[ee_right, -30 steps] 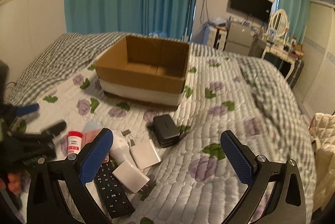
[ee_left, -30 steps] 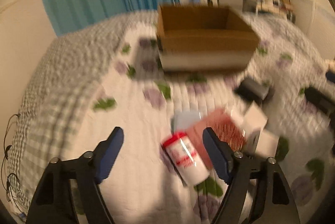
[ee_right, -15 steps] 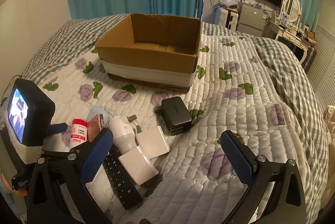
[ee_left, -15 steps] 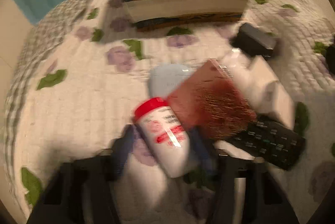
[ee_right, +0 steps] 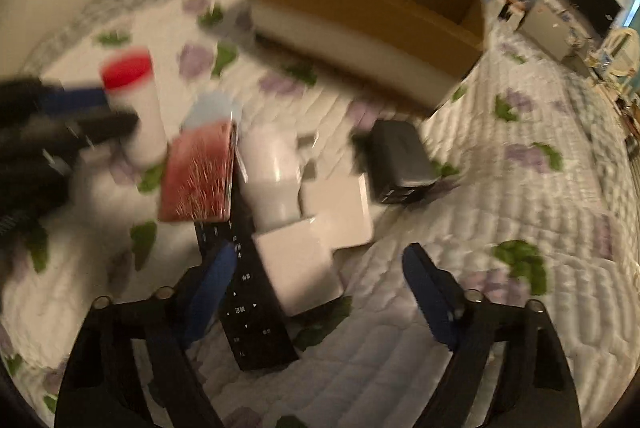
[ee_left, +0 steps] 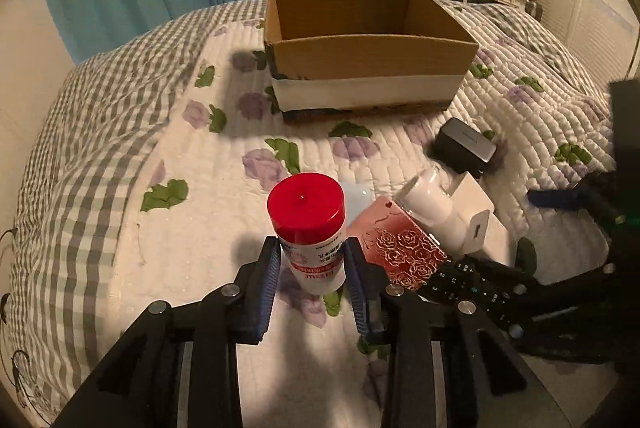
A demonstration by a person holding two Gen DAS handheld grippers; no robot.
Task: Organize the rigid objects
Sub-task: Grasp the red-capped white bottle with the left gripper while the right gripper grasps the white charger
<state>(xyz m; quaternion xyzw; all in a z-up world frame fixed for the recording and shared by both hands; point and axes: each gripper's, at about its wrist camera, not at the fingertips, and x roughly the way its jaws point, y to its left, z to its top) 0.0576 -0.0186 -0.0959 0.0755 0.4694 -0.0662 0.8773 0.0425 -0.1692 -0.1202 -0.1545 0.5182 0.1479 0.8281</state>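
The left gripper pinches the red-capped white bottle upright at lower centre, clear of the quilt on the bed. The open cardboard box sits at upper centre, bare quilt between. The right gripper is spread wide above the black remote and white boxes, lower centre.

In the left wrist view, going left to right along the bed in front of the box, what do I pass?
Red-capped bottle in the left gripper → pink rose case → white charger → right gripper's blue finger.
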